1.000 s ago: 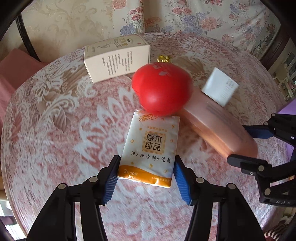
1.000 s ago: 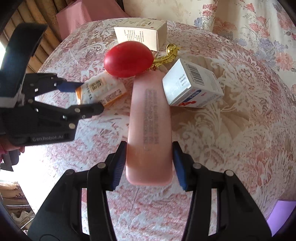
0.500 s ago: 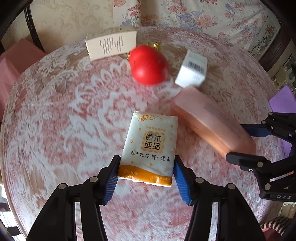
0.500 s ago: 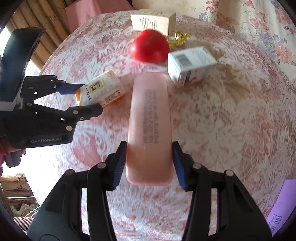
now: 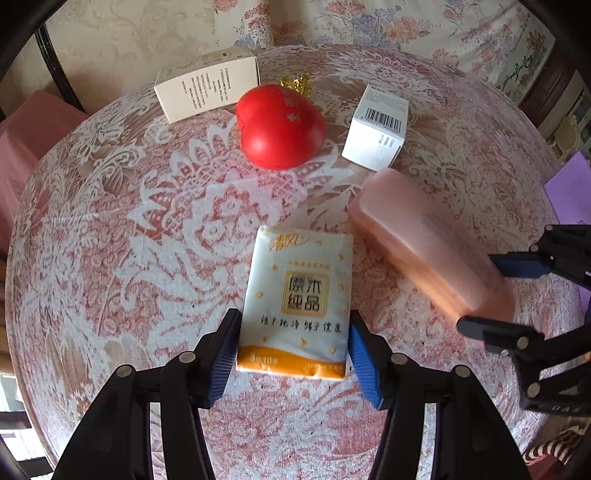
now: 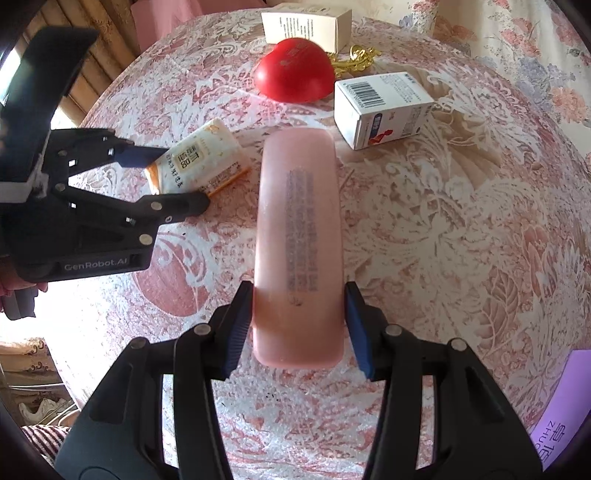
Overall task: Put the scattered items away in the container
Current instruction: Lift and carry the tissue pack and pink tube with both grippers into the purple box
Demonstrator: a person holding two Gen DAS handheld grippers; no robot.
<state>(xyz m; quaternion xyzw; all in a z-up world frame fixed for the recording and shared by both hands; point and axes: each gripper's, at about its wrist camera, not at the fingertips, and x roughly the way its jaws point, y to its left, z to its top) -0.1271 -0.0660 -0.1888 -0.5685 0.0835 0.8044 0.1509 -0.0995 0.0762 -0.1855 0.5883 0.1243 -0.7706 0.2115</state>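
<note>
My left gripper (image 5: 293,354) is shut on a white and orange tissue pack (image 5: 299,302), held above the round table. My right gripper (image 6: 299,325) is shut on a long pink case (image 6: 299,236). The case also shows in the left wrist view (image 5: 428,247), and the tissue pack shows in the right wrist view (image 6: 199,162). A red heart-shaped object (image 5: 280,125) lies further back on the table, with a white barcode box (image 5: 376,129) to its right and a cream box (image 5: 207,88) behind it. No container is clearly in view.
The table has a pink and white lace cloth (image 5: 110,221). A gold trinket (image 5: 295,83) lies behind the heart. A purple sheet (image 6: 561,417) sits at the table's right edge. Floral cushions (image 5: 406,22) stand behind the table.
Both grippers keep their holds. The views have pulled back and shifted, so the heart and the boxes now sit farther from the held items than one second ago.
</note>
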